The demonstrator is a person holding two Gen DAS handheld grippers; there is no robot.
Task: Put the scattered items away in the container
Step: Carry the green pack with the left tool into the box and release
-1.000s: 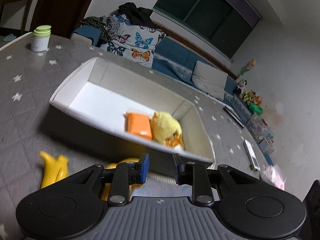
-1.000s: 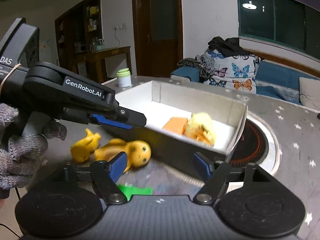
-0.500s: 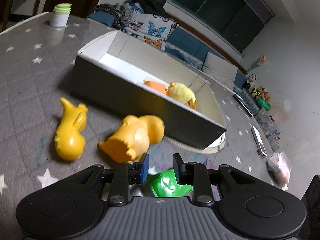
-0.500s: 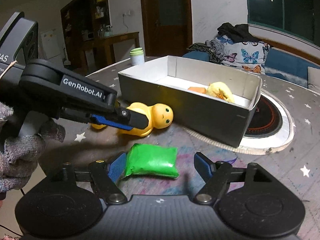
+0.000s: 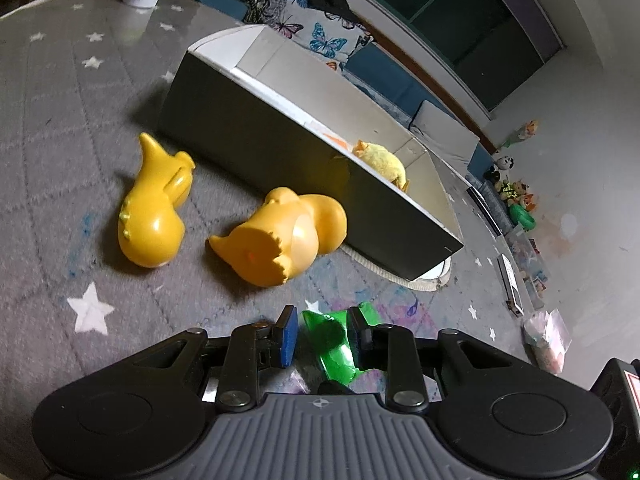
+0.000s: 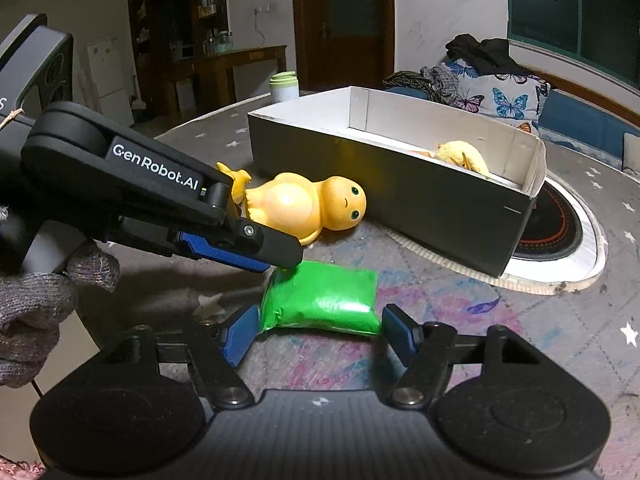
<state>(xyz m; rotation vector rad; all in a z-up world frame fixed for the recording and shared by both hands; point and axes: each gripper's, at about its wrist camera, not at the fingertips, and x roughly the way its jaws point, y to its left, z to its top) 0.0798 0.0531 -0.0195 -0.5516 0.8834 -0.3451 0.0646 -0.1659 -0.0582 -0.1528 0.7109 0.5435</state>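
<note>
Both hand-held grippers are lower and closer to the worktop (image 6: 560,320) than half a second ago, and the green pouch (image 6: 320,300), which was lying clear ahead of them, is now sitting right at their fingertips. The left hand-held gripper (image 5: 322,336) is reaching in from the left and straddling one end of the pouch (image 5: 332,344), its jaws narrowly apart, with the pouch between the pads but not visibly pinched yet. The right hand-held gripper (image 6: 318,330) is spread wide, one blue pad at each short end of the pouch, so the pouch's long axis is running across this gripper from finger to finger; whether the pads are touching it is hard to tell. The left one appears the more committed of the two, being already over the pouch's end. The grey open box (image 6: 400,184) is standing just beyond, ahead and to the right, already holding a yellow plush chick (image 6: 464,156) and something orange. Two yellow rubber animal toys are lying on the worktop between pouch and box: a round-headed one (image 6: 312,208) on its side against the box wall, and a second (image 5: 152,208) further left.
</note>
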